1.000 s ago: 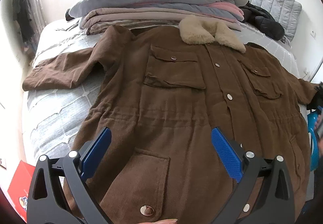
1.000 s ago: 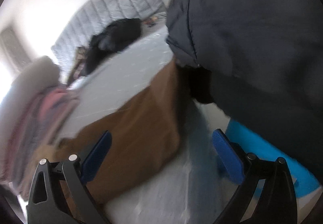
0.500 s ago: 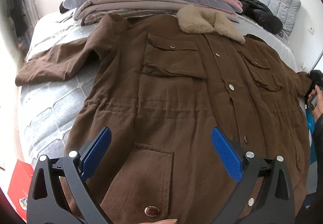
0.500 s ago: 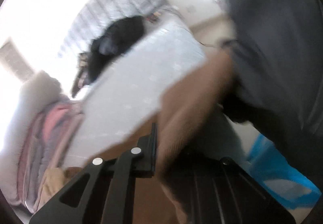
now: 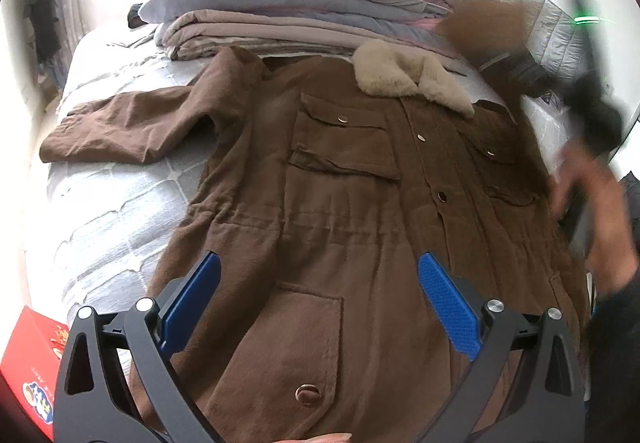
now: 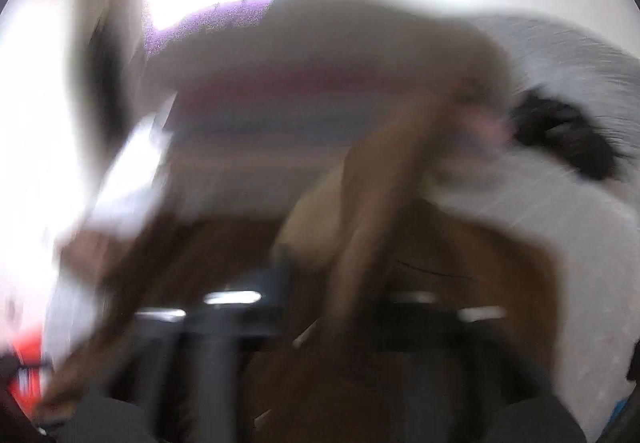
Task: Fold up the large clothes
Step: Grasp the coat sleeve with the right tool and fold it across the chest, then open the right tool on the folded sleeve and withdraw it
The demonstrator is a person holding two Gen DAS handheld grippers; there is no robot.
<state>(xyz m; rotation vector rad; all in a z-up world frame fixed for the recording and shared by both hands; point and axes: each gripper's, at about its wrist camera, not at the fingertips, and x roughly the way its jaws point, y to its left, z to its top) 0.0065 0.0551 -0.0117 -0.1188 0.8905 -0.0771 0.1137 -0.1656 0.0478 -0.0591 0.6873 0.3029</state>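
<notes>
1. The brown coat (image 5: 340,203) lies flat on the bed (image 5: 100,211), collar toward the top of the frame, long axis running up the frame.
2. The left gripper (image 5: 320,299) hovers over the hem, fingers wide apart and empty.
3. The right gripper (image 6: 320,323) is blurred; its jaws have just been opening, and a brown sleeve (image 6: 384,203) hangs before them, with the hold unclear.

Left gripper (image 5: 319,297) angled downward, blue pads spread wide, nothing between them. Right gripper (image 6: 320,307) heavily blurred, jaws just reopening after a brief close; grip unclear. Right hand (image 5: 592,211) smeared at the frame's right edge.
</notes>
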